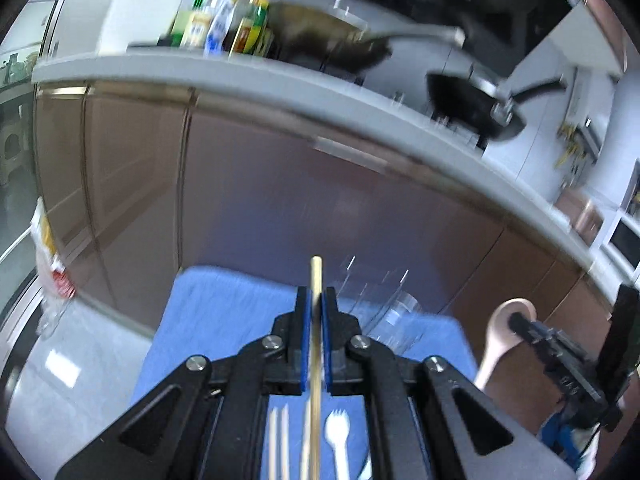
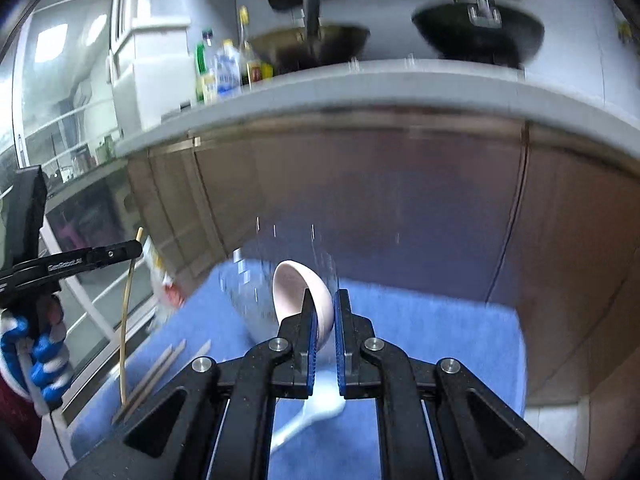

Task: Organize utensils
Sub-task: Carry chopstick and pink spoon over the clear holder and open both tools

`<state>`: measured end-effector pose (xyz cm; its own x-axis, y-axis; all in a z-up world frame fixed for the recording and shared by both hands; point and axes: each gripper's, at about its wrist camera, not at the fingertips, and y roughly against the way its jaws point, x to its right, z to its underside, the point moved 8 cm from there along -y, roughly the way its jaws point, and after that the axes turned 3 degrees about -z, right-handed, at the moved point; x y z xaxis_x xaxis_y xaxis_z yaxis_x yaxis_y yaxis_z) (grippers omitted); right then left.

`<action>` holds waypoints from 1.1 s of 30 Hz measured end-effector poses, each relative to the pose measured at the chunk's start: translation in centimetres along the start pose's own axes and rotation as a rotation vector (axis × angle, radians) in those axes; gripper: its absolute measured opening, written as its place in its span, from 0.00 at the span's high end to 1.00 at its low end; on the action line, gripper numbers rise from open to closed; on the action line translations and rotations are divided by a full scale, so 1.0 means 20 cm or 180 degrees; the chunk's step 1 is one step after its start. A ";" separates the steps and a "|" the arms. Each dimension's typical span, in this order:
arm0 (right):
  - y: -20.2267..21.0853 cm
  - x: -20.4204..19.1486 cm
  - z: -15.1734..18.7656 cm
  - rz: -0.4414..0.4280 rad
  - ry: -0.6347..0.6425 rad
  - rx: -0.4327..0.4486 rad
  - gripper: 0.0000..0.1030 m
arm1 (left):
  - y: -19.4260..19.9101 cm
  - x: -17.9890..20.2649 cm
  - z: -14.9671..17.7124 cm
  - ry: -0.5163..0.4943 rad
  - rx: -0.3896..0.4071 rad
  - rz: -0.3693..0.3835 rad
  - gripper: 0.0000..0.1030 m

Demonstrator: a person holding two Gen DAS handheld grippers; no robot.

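Left fingers (image 1: 317,300) clamping chopstick (image 1: 316,276), right fingers (image 2: 325,306) pinching spoon (image 2: 300,292), above blue cloth (image 1: 224,300).

A grey stone countertop (image 1: 280,92) tops brown glossy cabinet doors (image 1: 248,200); on it stand blurred condiment bottles (image 1: 224,28) and 2 dark woks (image 2: 480,32).

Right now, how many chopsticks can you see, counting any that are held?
3. One chopstick is clamped in the left gripper; two more chopsticks lie side by side on the blue towel below it. Others may be hidden under the grippers.
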<state>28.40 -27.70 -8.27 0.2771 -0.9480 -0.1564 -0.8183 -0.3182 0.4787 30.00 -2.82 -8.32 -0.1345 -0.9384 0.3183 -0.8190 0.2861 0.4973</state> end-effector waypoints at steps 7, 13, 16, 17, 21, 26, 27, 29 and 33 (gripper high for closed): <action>-0.08 -0.06 -0.33 0.0270 0.0126 0.0584 0.92 | 0.01 0.16 -0.36 0.0191 0.0649 0.0174 0.96; -0.29 -0.04 -0.36 0.0520 0.0142 0.0757 0.92 | -0.13 0.25 -0.45 0.0112 0.1175 -0.0169 0.95; -0.38 -0.02 -0.30 0.0625 0.0183 0.0757 0.92 | -0.26 0.24 -0.42 0.0103 0.1267 -0.0320 0.95; -0.42 -0.02 -0.27 0.0675 0.0212 0.0760 0.92 | -0.30 0.23 -0.40 0.0112 0.1326 -0.0401 0.95; -0.49 0.01 -0.19 0.0783 0.0255 0.0734 0.92 | -0.44 0.19 -0.29 0.0069 0.1410 -0.0603 0.94; -0.54 0.03 -0.06 0.0733 0.0221 0.0641 0.76 | -0.50 0.13 -0.18 0.0047 0.1294 -0.0584 0.81; -0.54 0.04 -0.05 0.0704 0.0190 0.0624 0.70 | -0.50 0.13 -0.17 0.0034 0.1274 -0.0562 0.70; -0.53 0.05 -0.03 0.0662 0.0145 0.0618 0.64 | -0.47 0.12 -0.14 -0.0015 0.1240 -0.0524 0.65; -0.50 0.04 -0.02 0.0584 0.0105 0.0591 0.61 | -0.41 0.12 -0.10 -0.0117 0.1074 -0.0450 0.64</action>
<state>36.92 -25.23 -12.75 0.1294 -0.9902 -0.0519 -0.9339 -0.1393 0.3293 37.55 -7.02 -10.12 -0.0217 -0.9722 0.2332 -0.9680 0.0787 0.2382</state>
